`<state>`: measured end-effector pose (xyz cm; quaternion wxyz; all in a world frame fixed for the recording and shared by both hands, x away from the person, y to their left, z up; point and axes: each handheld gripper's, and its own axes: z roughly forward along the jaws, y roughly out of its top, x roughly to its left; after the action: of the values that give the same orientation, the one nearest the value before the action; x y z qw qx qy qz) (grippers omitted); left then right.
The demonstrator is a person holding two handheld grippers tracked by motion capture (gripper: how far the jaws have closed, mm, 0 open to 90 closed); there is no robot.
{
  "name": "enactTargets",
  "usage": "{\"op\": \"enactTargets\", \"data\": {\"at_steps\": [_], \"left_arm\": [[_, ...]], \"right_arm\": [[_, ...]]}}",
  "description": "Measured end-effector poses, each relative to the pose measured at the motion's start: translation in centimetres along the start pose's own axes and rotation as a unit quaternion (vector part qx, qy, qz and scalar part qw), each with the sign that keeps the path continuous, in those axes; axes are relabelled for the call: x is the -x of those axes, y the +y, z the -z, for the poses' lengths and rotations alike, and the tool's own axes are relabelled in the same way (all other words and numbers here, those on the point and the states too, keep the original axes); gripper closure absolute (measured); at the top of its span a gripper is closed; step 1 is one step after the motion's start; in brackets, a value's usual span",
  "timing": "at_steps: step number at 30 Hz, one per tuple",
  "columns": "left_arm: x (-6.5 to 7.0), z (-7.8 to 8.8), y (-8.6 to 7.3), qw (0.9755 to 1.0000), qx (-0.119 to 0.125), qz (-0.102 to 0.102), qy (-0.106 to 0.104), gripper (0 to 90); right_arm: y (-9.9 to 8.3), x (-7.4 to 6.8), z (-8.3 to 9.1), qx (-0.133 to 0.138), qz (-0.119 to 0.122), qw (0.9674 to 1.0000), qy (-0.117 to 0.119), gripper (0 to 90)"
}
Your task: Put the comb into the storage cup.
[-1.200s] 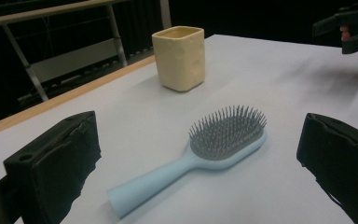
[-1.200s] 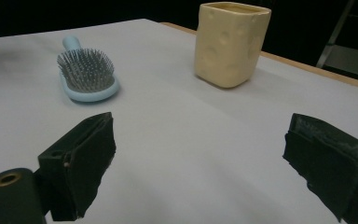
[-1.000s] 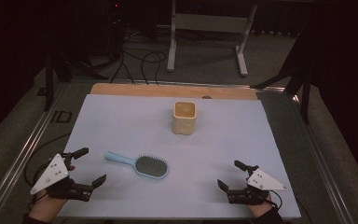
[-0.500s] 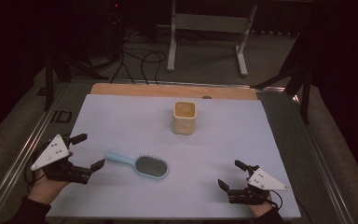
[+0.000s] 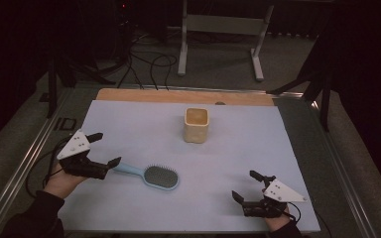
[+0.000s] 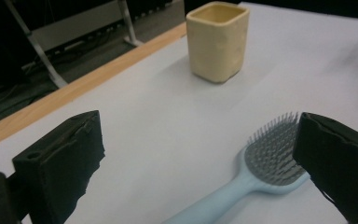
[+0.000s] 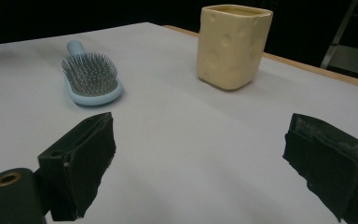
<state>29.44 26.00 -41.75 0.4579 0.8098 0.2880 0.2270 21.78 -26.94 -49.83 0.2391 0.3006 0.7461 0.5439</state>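
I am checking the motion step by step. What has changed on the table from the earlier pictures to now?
The left gripper has moved forward and inward, toward the handle of the light blue hairbrush; its jaws are open, one beside the handle's end, nothing grasped. The right gripper stayed open at the near right. The brush and the yellow cup have not moved.

Cup (image 5: 196, 125) behind hairbrush (image 5: 149, 175) on table (image 5: 287, 148), left tongs (image 5: 105, 148) at brush handle, right tongs (image 5: 248, 186) apart
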Motion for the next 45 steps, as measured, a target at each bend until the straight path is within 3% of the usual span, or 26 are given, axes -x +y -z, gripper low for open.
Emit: {"op": "enactTargets", "data": {"at_steps": [6, 7, 10, 17, 21, 30, 37, 39, 40, 42, 43, 45], "left_arm": [[-1.1, -1.2, -0.6, 0.9998, -0.017, 0.005, 0.002, 10.4], [-1.2, -1.5, -0.8, 0.9998, -0.021, 0.005, 0.000, 15.0], [-1.5, -2.1, -1.2, 0.9995, -0.029, -0.001, 0.008, 17.5], [-2.1, -3.3, -2.2, 0.9985, -0.054, -0.001, -0.004, 32.9], [-2.4, -4.3, -2.6, 0.9964, -0.084, 0.002, -0.013, 41.5], [-2.3, -5.3, -2.6, 0.9932, -0.115, -0.005, -0.016, 56.6], [-2.2, -6.2, -3.2, 0.9883, -0.151, -0.010, -0.020, 68.4], [-2.3, -6.4, -3.3, 0.9874, -0.156, -0.011, -0.023, 75.3], [-2.4, -6.6, -3.5, 0.9857, -0.167, -0.012, -0.023, 77.8], [-2.5, -6.7, -3.6, 0.9855, -0.168, -0.011, -0.023, 84.9], [-2.7, -6.8, -3.7, 0.9841, -0.175, -0.010, -0.027, 88.5], [-2.8, -6.9, -3.8, 0.9837, -0.177, -0.009, -0.027, 89.2]], "right_arm": [[0.0, 0.0, 0.0, 0.000, 0.000, 1.0000, 0.000, 8.7], [0.0, 0.0, 0.0, 0.000, 0.000, 1.0000, 0.001, 8.7], [0.0, 0.0, 0.0, 0.000, 0.000, 1.0000, 0.001, 8.7], [-0.1, 0.0, -0.1, -0.001, -0.001, 1.0000, 0.002, 8.7], [-0.1, 0.0, 0.0, 0.000, 0.000, 1.0000, 0.003, 8.7], [-0.1, 0.0, -0.1, -0.002, 0.001, 1.0000, 0.004, 8.7], [-0.1, 0.0, -0.1, -0.003, 0.001, 1.0000, 0.005, 8.7], [-0.1, 0.0, -0.1, -0.003, 0.003, 1.0000, 0.004, 8.7], [-0.1, 0.0, -0.1, -0.003, 0.002, 1.0000, 0.005, 8.7], [-0.1, 0.0, -0.1, -0.004, 0.001, 1.0000, 0.006, 8.7], [-0.1, 0.0, -0.1, -0.003, 0.003, 1.0000, 0.005, 8.7], [-0.1, -0.1, -0.1, -0.002, 0.002, 1.0000, 0.005, 8.7]]}}
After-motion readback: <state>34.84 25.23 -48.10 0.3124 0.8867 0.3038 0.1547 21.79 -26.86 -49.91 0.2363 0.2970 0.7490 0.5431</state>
